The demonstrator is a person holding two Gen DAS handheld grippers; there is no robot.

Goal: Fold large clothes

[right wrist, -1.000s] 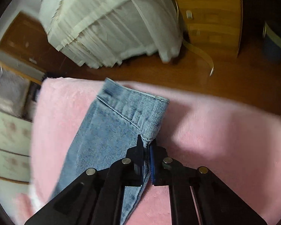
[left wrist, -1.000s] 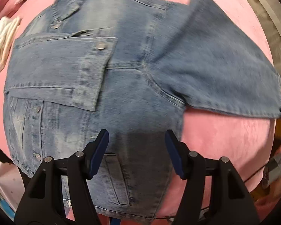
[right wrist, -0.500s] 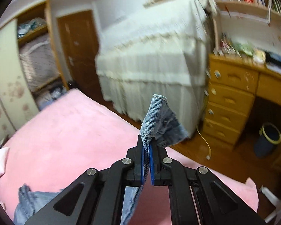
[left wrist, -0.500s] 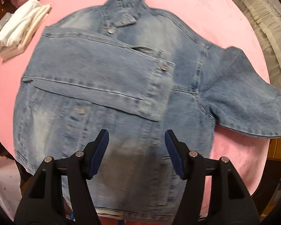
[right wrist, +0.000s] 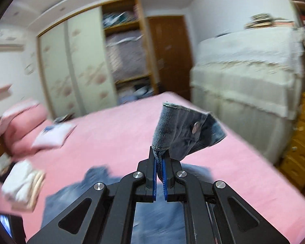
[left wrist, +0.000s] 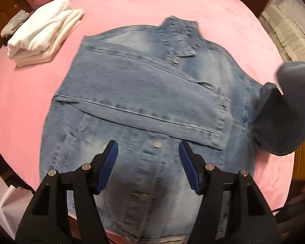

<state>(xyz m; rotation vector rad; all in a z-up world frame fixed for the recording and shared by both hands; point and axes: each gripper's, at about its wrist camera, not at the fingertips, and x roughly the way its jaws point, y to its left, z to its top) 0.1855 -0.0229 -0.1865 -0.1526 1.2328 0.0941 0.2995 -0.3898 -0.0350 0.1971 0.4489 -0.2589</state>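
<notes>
Pinching one sleeve (right wrist: pixel 185 134), right gripper (right wrist: pixel 159 162) lifts one jacket (left wrist: pixel 144 109).

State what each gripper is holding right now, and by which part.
The right gripper is shut on the denim jacket, pinching the cuff end of its sleeve, lifted off the bed. The left gripper is open, holding nothing.

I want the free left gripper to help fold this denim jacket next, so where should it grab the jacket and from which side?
Grip the bottom hem of the denim jacket, the edge nearest the left gripper. Its jaws already stand open above that end, so come straight down from the near side. The hem lies flat on the pink bed, probably easy to pinch. The right gripper holds the sleeve cuff aloft.
</notes>
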